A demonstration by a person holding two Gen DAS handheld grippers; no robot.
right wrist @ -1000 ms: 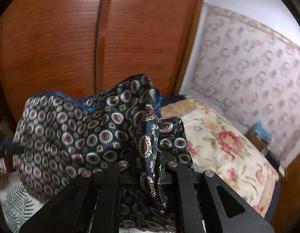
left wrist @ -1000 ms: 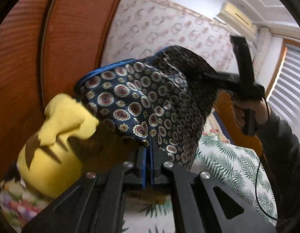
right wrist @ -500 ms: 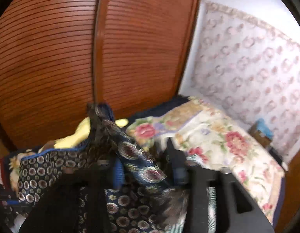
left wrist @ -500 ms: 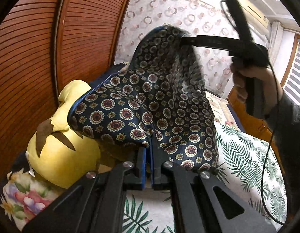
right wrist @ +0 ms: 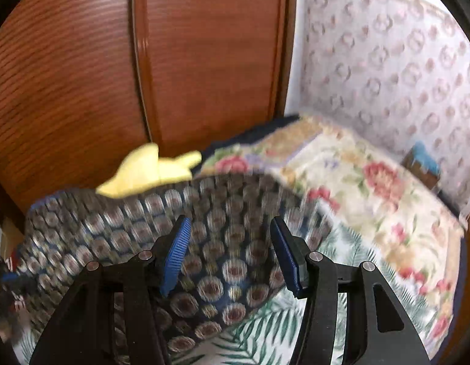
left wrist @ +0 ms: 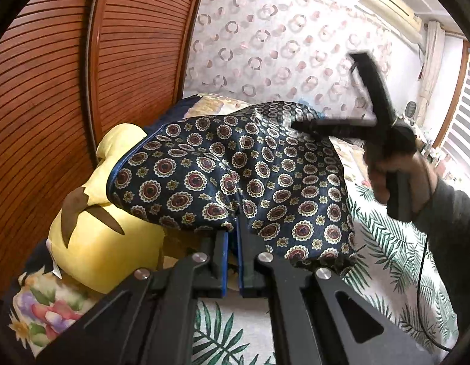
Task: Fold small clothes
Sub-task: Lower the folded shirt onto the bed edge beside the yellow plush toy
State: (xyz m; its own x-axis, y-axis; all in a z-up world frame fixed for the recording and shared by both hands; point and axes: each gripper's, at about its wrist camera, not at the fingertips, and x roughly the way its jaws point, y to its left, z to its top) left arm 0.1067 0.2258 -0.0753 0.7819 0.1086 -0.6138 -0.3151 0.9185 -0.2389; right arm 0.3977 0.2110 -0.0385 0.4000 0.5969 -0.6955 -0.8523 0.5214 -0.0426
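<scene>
A small navy garment with red and white medallions (left wrist: 235, 176) hangs above the bed. My left gripper (left wrist: 232, 240) is shut on its near edge and holds it up. My right gripper (right wrist: 230, 252) is open, its blue pads wide apart, with the garment (right wrist: 210, 243) blurred in front of and below them. In the left wrist view the right gripper (left wrist: 299, 126) reaches in from the right and its fingertips sit at the cloth's far top edge. I cannot tell from that view whether they touch it.
A yellow plush toy (left wrist: 92, 225) lies at the left against the slatted wooden wardrobe doors (left wrist: 67, 76). The bed has a palm-leaf sheet (left wrist: 387, 243) and a floral quilt (right wrist: 372, 182). Patterned wallpaper is behind.
My right gripper has opened and let go of the garment, and dropped lower. The cloth's far end has sunk from its raised peak. My left gripper still holds its edge.
</scene>
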